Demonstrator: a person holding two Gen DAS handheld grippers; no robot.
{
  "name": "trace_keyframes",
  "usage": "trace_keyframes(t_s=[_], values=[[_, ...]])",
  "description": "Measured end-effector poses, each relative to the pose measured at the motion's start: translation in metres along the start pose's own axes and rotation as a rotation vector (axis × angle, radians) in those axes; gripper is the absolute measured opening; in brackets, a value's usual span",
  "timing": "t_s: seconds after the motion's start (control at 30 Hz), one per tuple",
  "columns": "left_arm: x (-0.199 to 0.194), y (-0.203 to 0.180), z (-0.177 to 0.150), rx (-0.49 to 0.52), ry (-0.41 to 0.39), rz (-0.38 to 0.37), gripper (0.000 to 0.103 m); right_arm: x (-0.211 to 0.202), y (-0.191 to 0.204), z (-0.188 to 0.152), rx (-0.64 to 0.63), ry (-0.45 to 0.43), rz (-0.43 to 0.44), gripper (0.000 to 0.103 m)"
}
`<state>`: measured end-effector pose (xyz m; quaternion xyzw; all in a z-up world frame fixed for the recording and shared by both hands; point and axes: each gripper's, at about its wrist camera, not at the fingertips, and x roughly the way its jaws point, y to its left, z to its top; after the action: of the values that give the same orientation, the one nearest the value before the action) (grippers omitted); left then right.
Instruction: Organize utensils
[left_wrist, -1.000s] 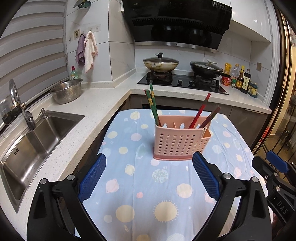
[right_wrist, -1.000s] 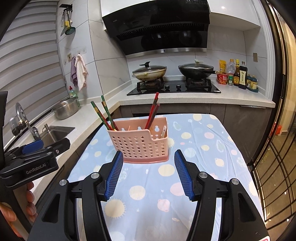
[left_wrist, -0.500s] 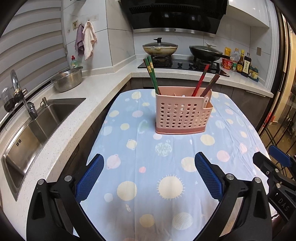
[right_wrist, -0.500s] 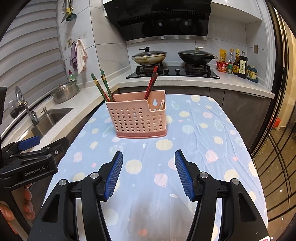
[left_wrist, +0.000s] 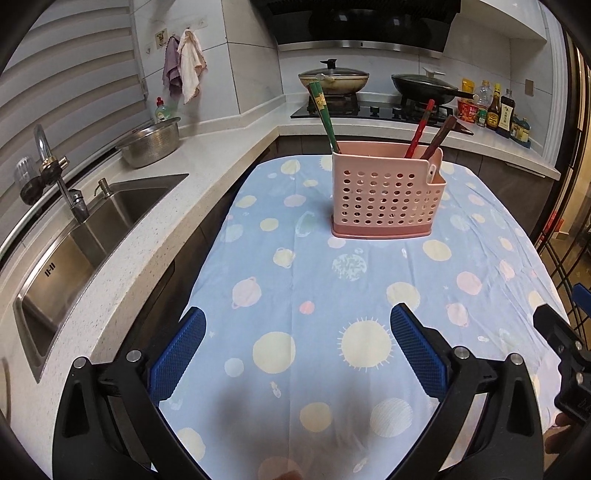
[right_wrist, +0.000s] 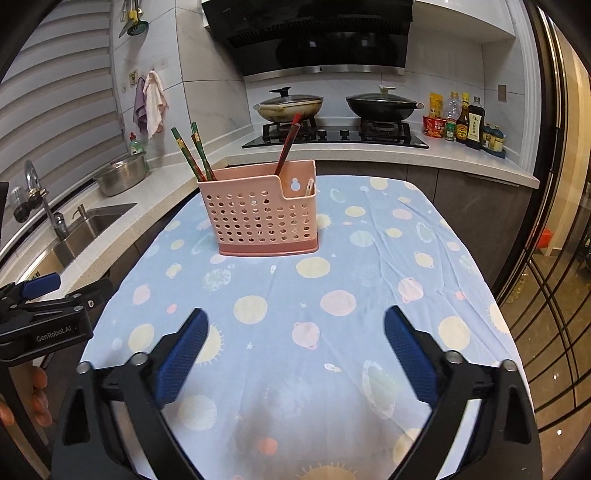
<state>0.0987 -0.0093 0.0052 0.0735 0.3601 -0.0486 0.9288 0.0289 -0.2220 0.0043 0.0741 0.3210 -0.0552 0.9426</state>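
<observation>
A pink perforated utensil holder stands upright on the blue planet-print tablecloth; it also shows in the right wrist view. Green chopsticks lean in its left compartment, red and brown chopsticks in its right part. In the right wrist view the green pair and the red pair stand the same way. My left gripper is open and empty, well in front of the holder. My right gripper is open and empty, also in front of it.
A steel sink with a tap and a metal colander lie on the counter to the left. A hob with two lidded pans and sauce bottles stand behind. The table's right edge drops to the floor.
Both grippers have drawn back from the holder and sunk lower over the cloth. The right gripper's jaws have opened wider. The holder and chopsticks have not moved.
</observation>
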Motion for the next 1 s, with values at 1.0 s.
trace_keyframes(t_s=[1.0], values=[[0.003, 0.002, -0.017, -0.008, 0.029, 0.045, 0.096, 0.000, -0.006, -0.020, 0.025, 0.003, -0.019, 0.096]])
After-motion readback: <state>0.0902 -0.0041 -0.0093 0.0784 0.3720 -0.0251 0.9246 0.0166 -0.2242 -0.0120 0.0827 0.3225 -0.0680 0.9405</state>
